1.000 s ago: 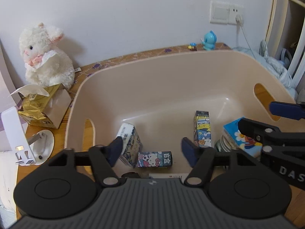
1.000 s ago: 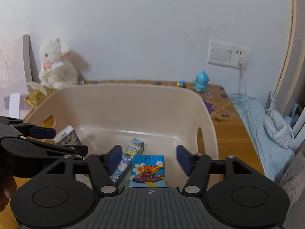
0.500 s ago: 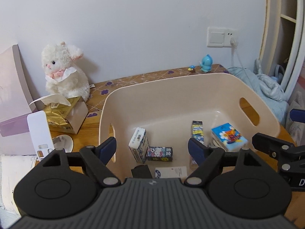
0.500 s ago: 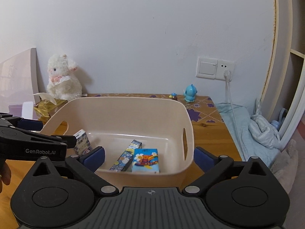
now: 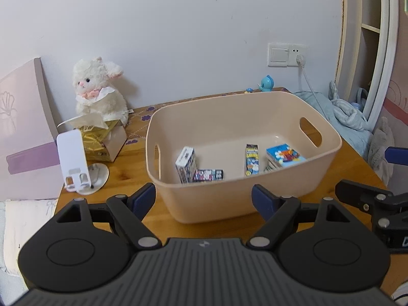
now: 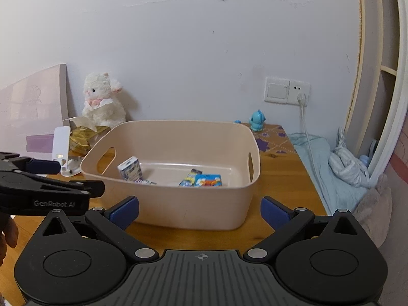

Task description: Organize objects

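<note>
Left wrist view shows the left gripper [image 5: 203,194] with jaws spread wide and empty, held short of the beige plastic bin [image 5: 244,196] on the wooden table [image 5: 127,196]; the right gripper [image 6: 199,209] is likewise wide open and empty before the bin's near wall. Inside lie a white carton [image 5: 185,164] standing on end, a small dark box [image 5: 208,175] beside it, a narrow blue-yellow box [image 5: 252,158] and a blue cartoon-printed packet [image 5: 285,154]. The sorting looks finished or nearly so; a good close keeps both grippers clear of the rim. The near wall hides the bin floor closest to the cameras, and the box labels are too blurred to read.
</note>
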Available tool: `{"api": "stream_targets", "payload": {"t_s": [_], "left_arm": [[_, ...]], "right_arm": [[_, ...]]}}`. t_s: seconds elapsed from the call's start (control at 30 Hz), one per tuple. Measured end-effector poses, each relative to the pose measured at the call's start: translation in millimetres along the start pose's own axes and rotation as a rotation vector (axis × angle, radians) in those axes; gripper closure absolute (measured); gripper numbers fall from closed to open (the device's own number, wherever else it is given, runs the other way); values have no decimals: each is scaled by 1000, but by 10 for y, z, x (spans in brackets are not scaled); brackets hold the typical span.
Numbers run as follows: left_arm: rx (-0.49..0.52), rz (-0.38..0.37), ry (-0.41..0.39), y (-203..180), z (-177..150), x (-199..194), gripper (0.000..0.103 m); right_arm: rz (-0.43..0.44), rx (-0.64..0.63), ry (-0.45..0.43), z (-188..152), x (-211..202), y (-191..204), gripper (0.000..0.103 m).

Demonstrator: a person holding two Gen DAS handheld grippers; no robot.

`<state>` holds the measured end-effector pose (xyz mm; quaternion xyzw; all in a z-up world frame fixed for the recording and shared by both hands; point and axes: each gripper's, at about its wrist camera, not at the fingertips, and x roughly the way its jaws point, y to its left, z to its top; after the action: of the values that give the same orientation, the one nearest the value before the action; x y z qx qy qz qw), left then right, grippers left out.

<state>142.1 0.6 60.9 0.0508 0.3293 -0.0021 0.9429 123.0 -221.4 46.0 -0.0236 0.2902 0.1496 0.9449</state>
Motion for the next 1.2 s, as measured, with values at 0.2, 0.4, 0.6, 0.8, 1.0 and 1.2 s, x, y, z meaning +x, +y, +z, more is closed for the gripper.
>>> {"api": "stream_targets", "payload": {"t_s": [0.2,0.4,0.6,0.8,1.0,1.2], "left_arm": [[-20,-10,12,61,-233,-198,20],[-30,-33,19,87,-424,-441,19],[-57,-37,17,121,-548,-655,18],[-56,9,-34,101,-642,-900,18],[-70,-11,-38,93,-737,-1090,18],[-56,-19,-32,47,-799,-1181,18]], "right_arm": [[13,35,26,-248,-114,-29,0],[22,64,32,-435,-281,-83,0],[13,49,30,-530,-470,-64,0],[25,41,28,-592,-671,-15,0],[22,26,35,-694,-800,47,0],[14,21,26,-726,-948,45,0]]}}
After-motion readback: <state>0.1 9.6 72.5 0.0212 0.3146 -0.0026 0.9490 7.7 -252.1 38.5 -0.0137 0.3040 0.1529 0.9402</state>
